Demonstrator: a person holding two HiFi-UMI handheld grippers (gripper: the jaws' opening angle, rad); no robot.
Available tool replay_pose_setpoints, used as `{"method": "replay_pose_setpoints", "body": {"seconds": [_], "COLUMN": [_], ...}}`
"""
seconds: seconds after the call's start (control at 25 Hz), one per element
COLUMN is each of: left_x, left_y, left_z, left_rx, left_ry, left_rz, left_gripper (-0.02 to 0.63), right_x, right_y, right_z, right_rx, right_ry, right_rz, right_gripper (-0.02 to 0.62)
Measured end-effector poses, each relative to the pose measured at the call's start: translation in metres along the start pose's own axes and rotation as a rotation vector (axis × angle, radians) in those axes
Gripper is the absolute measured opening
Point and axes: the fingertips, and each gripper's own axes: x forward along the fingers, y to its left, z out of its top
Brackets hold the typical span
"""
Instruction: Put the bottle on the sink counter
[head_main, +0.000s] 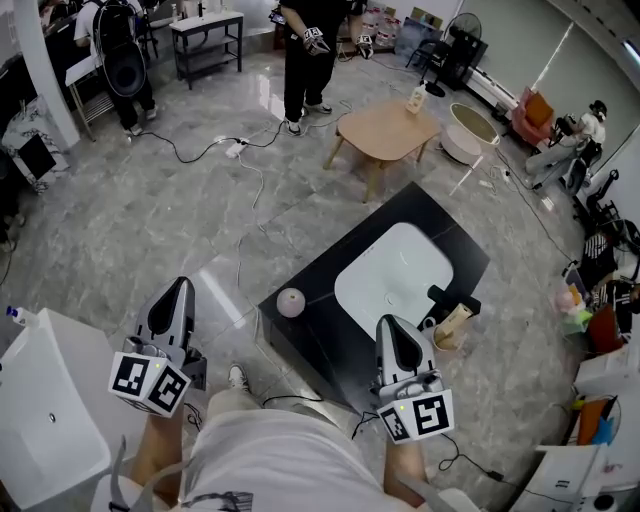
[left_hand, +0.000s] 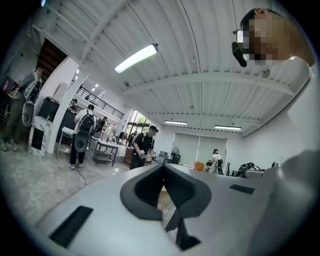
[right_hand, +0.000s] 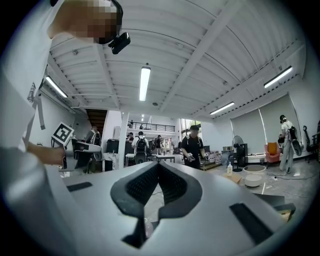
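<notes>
The left tongs (head_main: 180, 290) and the right tongs (head_main: 388, 328) are both pressed together and empty, on the near side of the sink desk (head_main: 310, 345). The bottle (head_main: 416, 98) stands on a wooden table (head_main: 385, 135) beyond that desk.

The left gripper (left_hand: 163, 170) points level across the hall, its jaws pressed together. Past its tip a person in black (left_hand: 142, 149) stands on the grey floor (left_hand: 30, 175). A person with a backpack (left_hand: 81, 136) stands by a table (left_hand: 106, 149), under a lit strip light (left_hand: 136, 58).
</notes>
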Motion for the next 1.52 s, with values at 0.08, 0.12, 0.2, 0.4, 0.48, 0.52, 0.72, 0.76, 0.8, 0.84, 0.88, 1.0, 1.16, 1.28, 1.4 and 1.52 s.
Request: {"method": "replay_pose_setpoints", "body": {"seconds": [0.08,0.12,0.2,0.4,0.48,0.52,0.72,0.76,0.8,0.84,0.88,1.0,1.16,1.28,1.4,1.52], "left_x": [-0.007,-0.011,-0.018,-0.03,-0.033,-0.035,-0.047,-0.049,-0.051,-0.053,-0.055,-0.06,-0.063,-0.066,-0.069,-0.069], "left_y": [0.0,-0.001,-0.001,-0.003,-0.006,-0.007,-0.012,-0.013,-0.014,-0.015,-0.016,-0.018,-0.02,-0.019,-0.019,-0.02], "left_z": [-0.004,-0.006,-0.009,-0.009,-0.011,-0.013,-0.012,-0.013,-0.014,-0.015,-0.016,-0.017,-0.016,-0.014,-0.012,-0.011], "left_rx": [-0.012,-0.018,-0.03,-0.055,-0.055,-0.057,-0.062,-0.062,-0.063,-0.063,-0.065,-0.069,-0.063,-0.062,-0.062,-0.054], "left_ry": [0.003,0.003,0.003,0.002,0.003,0.002,-0.007,-0.009,-0.01,-0.011,-0.011,-0.012,-0.016,-0.018,-0.017,-0.015], "left_rz": [0.005,0.006,0.009,0.011,0.009,0.009,0.006,0.006,0.008,0.009,0.011,0.013,0.013,0.015,0.016,0.016], "left_gripper": [0.014,0.014,0.014,0.014,0.014,0.014,0.014,0.014,0.014,0.013,0.013,0.013,0.014,0.014,0.013,0.012], "right_x": [-0.001,-0.002,-0.003,-0.01,-0.013,-0.015,-0.025,-0.028,-0.03,-0.032,-0.034,-0.038,-0.039,-0.039,-0.04,-0.043], "right_y": [0.003,0.004,0.005,0.008,0.01,0.011,0.017,0.018,0.018,0.018,0.019,0.02,0.021,0.023,0.026,0.023], "right_z": [-0.003,-0.005,-0.009,-0.008,-0.009,-0.009,-0.008,-0.009,-0.01,-0.011,-0.012,-0.013,-0.012,-0.011,-0.011,-0.009], "right_rx": [0.003,0.004,0.005,0.004,0.002,0.0,-0.008,-0.009,-0.01,-0.011,-0.012,-0.012,-0.01,-0.006,-0.019,-0.036], "right_ry": [0.009,0.014,0.022,0.027,0.03,0.03,0.036,0.036,0.036,0.037,0.038,0.041,0.035,0.031,0.033,0.024], "right_rz": [0.004,0.004,0.002,0.002,0.005,0.007,0.014,0.015,0.016,0.017,0.018,0.021,0.024,0.029,0.019,-0.011], "right_gripper": [0.011,0.011,0.011,0.011,0.011,0.011,0.011,0.011,0.011,0.011,0.011,0.011,0.011,0.011,0.011,0.011]}}
